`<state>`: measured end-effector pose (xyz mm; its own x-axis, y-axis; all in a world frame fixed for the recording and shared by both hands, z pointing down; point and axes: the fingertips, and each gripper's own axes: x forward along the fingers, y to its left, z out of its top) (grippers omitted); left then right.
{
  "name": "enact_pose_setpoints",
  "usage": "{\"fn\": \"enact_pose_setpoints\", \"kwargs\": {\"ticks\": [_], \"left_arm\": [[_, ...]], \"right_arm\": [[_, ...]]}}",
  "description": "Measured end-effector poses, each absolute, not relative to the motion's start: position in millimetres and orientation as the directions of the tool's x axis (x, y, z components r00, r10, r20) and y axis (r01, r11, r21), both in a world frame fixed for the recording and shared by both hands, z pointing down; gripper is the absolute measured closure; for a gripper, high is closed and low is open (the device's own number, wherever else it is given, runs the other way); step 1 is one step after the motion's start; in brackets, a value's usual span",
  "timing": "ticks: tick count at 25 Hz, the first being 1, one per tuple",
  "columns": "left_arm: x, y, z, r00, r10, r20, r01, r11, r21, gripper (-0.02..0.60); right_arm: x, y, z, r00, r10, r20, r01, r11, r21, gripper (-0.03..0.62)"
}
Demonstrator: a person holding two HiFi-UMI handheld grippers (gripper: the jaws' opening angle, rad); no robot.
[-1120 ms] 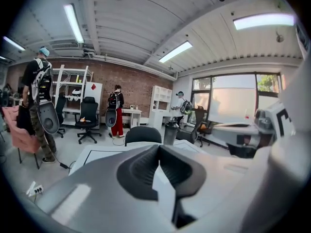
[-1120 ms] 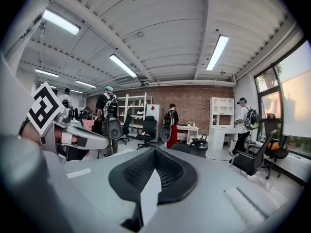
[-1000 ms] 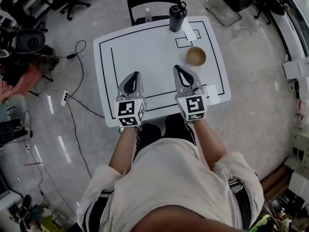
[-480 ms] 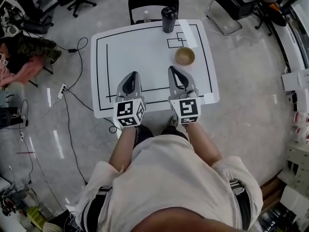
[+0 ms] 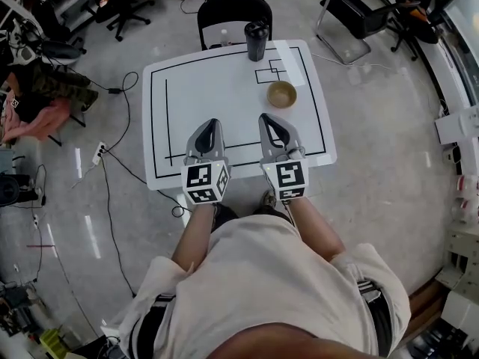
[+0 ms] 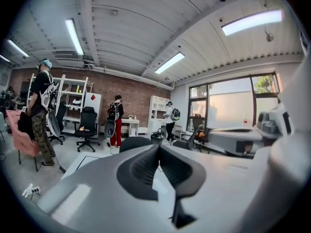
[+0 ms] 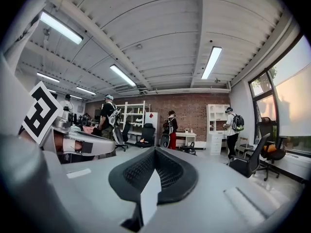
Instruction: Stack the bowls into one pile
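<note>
A stack of wooden bowls [image 5: 282, 94], seen from above as one pile, sits on the right part of the white table [image 5: 209, 88]. My left gripper [image 5: 212, 123] and right gripper [image 5: 266, 118] hover side by side over the table's front edge, both pointing away from me, well short of the bowls. Each is shut with nothing between its jaws. In the left gripper view the left gripper [image 6: 159, 147] has its jaws pressed together, and in the right gripper view the right gripper [image 7: 154, 150] does too. Neither gripper view shows the bowls.
A black tumbler [image 5: 255, 41] stands at the table's far edge, beside a small taped rectangle [image 5: 268, 74]. A black chair [image 5: 233, 10] is behind the table. Cables and a power strip [image 5: 98, 152] lie on the floor to the left. People stand in the room beyond.
The head camera has shifted, so the table sits a little differently in the picture. Both grippers stay shut over the front edge. The bowls have not moved on the table.
</note>
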<state>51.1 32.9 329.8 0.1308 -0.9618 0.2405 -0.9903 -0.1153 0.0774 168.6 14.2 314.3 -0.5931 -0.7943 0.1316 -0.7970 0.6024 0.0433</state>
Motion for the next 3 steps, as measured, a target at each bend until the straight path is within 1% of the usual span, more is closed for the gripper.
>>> {"fn": "enact_pose_setpoints", "kwargs": {"ticks": [3], "left_arm": [[45.8,37.2,325.4,0.139,-0.960,0.242,-0.990,-0.126,0.068,0.580]], "right_arm": [[158.6,21.5,310.6,-0.597,-0.791,0.134,-0.794,0.606,0.045,0.595]]}}
